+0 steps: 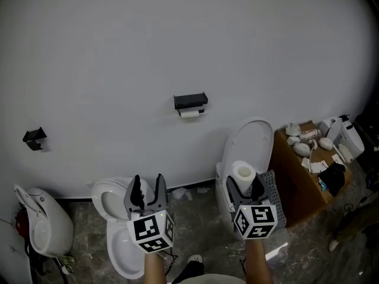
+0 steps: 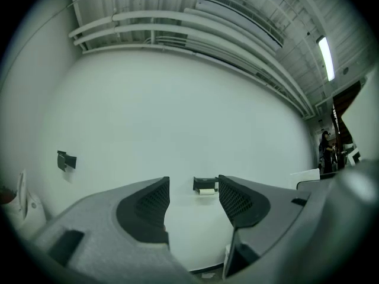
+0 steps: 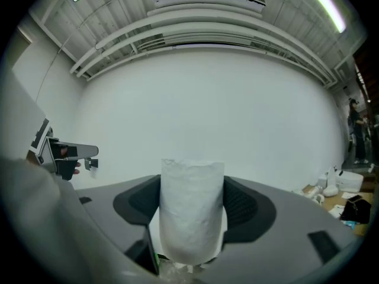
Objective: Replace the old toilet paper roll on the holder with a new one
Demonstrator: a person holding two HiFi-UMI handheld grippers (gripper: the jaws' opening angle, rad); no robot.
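White wall (image 1: 177,40) (black holder (image 1: 190,100)), mottled grey floor (image 1: 198,213)

The new toilet paper roll (image 3: 192,218) is soft white paper with a crinkled, slightly fluffy surface. It is pinched between the right gripper's (image 3: 192,185) black pads (image 3: 240,206), which are matt with a fine mesh-like grain. That gripper's body looks like matt grey plastic, and the left gripper (image 2: 193,185) has the same finish and the same grainy pads. The holder (image 1: 190,100) is matt black against a flat, smooth white wall (image 1: 177,40). The toilet bowl (image 1: 99,189) is glossy white ceramic. The floor (image 1: 201,209) looks like veined grey stone, and the cabinet (image 1: 296,182) like brown wood.
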